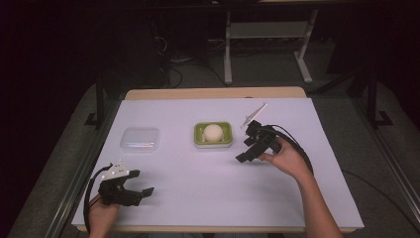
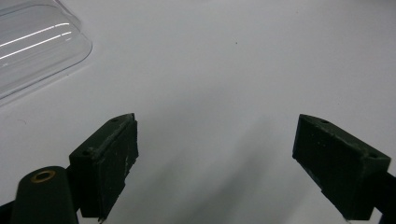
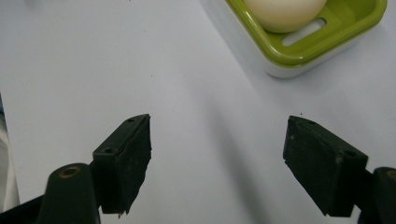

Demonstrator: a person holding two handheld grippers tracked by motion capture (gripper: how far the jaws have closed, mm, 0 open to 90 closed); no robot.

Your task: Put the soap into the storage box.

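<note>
High view, pale ball [image 1: 213, 132] in green dish [image 1: 198, 135], just left of right hand-held gripper [image 1: 249, 152]

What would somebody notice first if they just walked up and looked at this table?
Probably the round cream-white ball sitting in the lime-green rectangular dish at the middle of the white table, the one bright colour there. To its left lies a clear plastic lid. Then the two black hand-held grippers: the right gripper beside the dish and the left gripper at the near left corner, both with jaws wide open and empty.
</note>
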